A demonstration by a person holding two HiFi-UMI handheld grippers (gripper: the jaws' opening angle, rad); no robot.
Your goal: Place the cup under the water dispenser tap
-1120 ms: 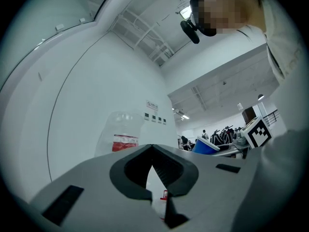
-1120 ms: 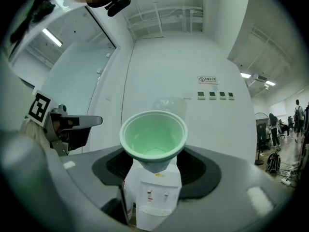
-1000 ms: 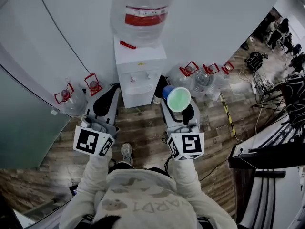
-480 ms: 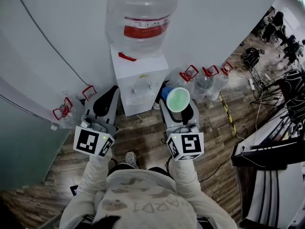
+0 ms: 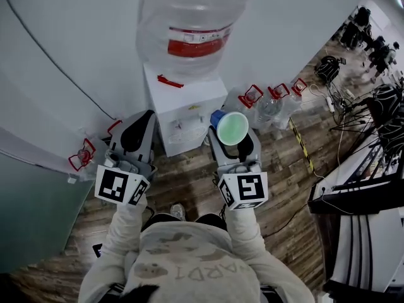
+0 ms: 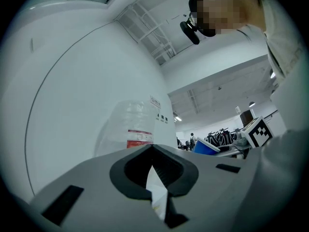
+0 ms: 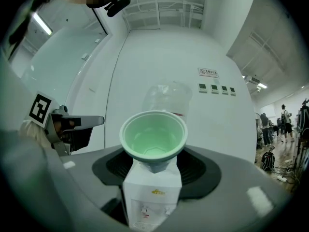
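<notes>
The right gripper (image 5: 233, 139) has its jaws closed on the base of the cup (image 5: 232, 127), a blue cup with a pale green inside. It holds the cup tilted, mouth toward the person, in the air in front of the white water dispenser (image 5: 183, 106) and level with its right front corner. The cup is not under a tap.

In the right gripper view the cup (image 7: 153, 137) sits between the grey jaws. It covers the top of the dispenser (image 7: 153, 190), whose two small taps (image 7: 145, 210) show lower down in the gap between the jaws. The big clear water bottle (image 5: 189, 24) with a red label stands upside down on the dispenser.

The left gripper (image 5: 137, 131) hovers to the left of the dispenser. Its jaws are closed together with nothing in them, as the left gripper view shows (image 6: 152, 151).

Spare water bottles with red handles (image 5: 268, 103) crowd the floor against the wall just right of the dispenser, beyond the cup. Others (image 5: 82, 156) stand to its left by the glass partition (image 5: 25, 201).

A yellow-and-black strip (image 5: 300, 145) runs across the wooden floor (image 5: 189, 182). Cables and stands (image 5: 356, 109) lie farther right, near the tables (image 5: 363, 182).
</notes>
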